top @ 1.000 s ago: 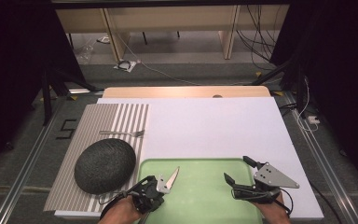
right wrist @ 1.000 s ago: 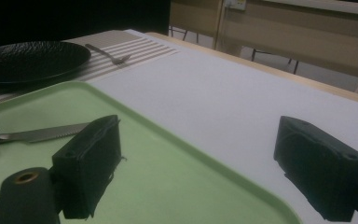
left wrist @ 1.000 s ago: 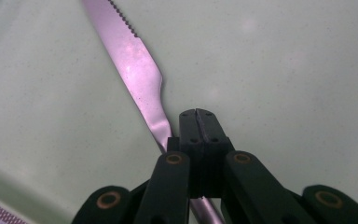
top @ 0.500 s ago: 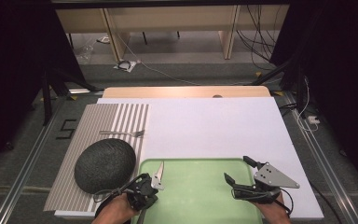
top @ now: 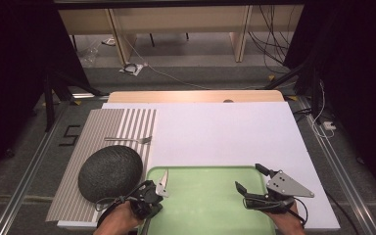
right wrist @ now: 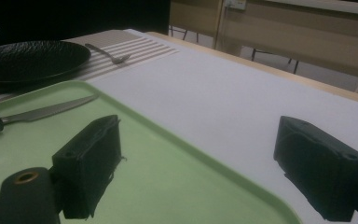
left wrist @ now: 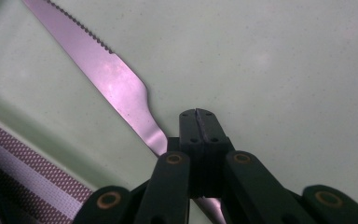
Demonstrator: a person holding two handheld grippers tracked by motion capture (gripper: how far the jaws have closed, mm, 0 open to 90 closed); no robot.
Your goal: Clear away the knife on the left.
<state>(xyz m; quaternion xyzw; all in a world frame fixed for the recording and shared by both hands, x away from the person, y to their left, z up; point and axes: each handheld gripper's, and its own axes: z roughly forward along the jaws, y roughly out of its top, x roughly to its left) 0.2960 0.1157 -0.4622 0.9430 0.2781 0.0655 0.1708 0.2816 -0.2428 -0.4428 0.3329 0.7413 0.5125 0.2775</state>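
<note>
Left claw (top: 162,188): closed on the handle of the knife (top: 163,180), near left corner of the green tray (top: 210,205). From my left gripper view the two black jaws meet with no gap at the tips, and the knife (left wrist: 121,88) runs out from under them up and to the left, serrated edge toward the far end, blade over the tray floor (left wrist: 284,70).

Right claw (top: 252,182): open, nothing between the jaws, hanging over the near right part of the tray. In my right gripper view the pads stand wide apart above the tray rim (right wrist: 168,135).

Other items, left of the tray: striped placemat (top: 103,127), dark textured plate (top: 110,171) on its near part, fork (top: 129,139) lying across it just beyond the plate.

Step in hand, as I judge it: lifting the knife off the tray to lay it by the plate.

Handling notes:
- Grip sits low on the handle, so the blade is a long lever; I would keep the squeeze firm and the wrist level so it does not swing.
- Raise the tip clear of the tray's raised rim before moving left.
- Keep the blade off the plate's edge, which is close by.
- Lower flat onto the placemat, then open.
</note>
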